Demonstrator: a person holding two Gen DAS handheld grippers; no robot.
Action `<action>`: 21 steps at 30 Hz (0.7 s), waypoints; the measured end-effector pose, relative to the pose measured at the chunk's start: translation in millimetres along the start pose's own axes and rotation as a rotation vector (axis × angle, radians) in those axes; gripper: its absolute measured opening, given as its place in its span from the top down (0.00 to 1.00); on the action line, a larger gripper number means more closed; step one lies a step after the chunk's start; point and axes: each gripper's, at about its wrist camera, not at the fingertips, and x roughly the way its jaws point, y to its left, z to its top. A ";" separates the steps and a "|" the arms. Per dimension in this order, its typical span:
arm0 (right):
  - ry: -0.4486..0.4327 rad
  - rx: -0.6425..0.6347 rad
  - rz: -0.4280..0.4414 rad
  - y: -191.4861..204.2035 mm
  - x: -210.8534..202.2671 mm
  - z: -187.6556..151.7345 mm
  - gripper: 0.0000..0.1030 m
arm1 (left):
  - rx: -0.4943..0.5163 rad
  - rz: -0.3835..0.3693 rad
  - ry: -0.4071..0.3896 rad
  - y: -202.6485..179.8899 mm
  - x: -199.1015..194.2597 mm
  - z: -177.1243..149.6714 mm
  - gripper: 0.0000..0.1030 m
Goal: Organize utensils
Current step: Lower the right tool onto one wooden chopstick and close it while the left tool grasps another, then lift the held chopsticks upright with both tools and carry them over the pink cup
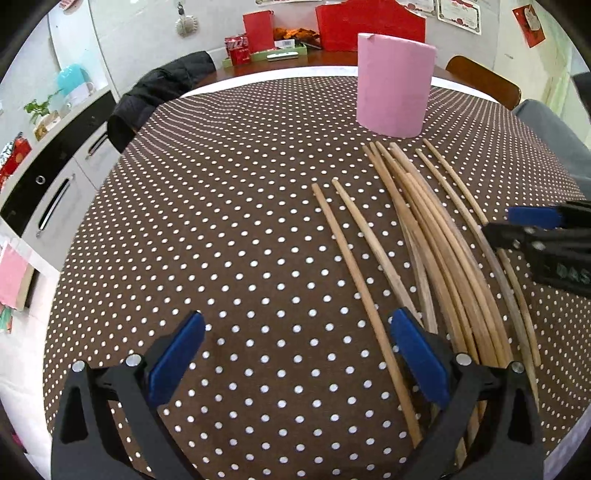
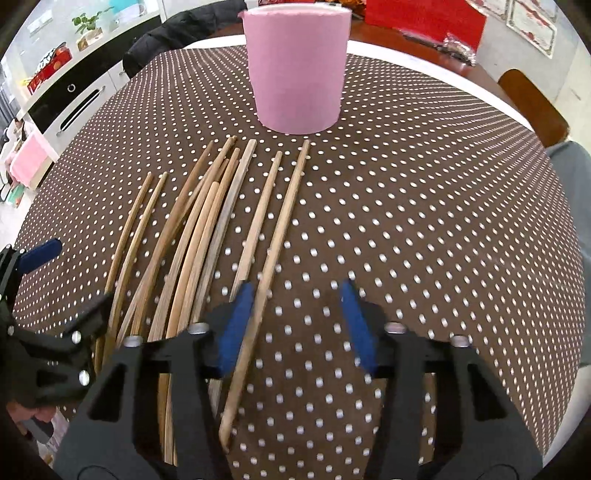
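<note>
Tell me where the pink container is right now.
The pink container stands upright on the polka-dot tablecloth, at top centre of the right wrist view, just beyond the far tips of the chopsticks.

Beneath the tool lies a brown tablecloth with white polka dots point(image 1: 221, 236) over a round table. Beyond the table's far-left edge, a black padded jacket point(image 1: 155, 96) drapes over a chair. Further back — on a wooden sideboard — stand a large red box point(image 1: 369, 26) and red drink cans point(image 1: 238, 48). A white-and-black cabinet point(image 1: 51, 173) runs along the left.
</note>
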 end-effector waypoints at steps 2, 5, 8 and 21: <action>0.002 -0.004 0.007 0.0 1.1 3.3 0.71 | -0.012 -0.056 0.011 1.6 0.7 3.3 0.15; 0.009 -0.012 0.014 -1.2 6.2 13.8 0.78 | 0.007 -0.079 0.010 -1.6 1.0 9.9 0.25; 0.029 0.015 0.049 -6.9 10.3 25.0 0.77 | 0.031 -0.094 0.017 -7.4 2.0 19.7 0.34; 0.018 0.022 0.062 -13.6 22.8 37.3 0.77 | 0.041 -0.098 0.022 -7.2 11.6 39.1 0.34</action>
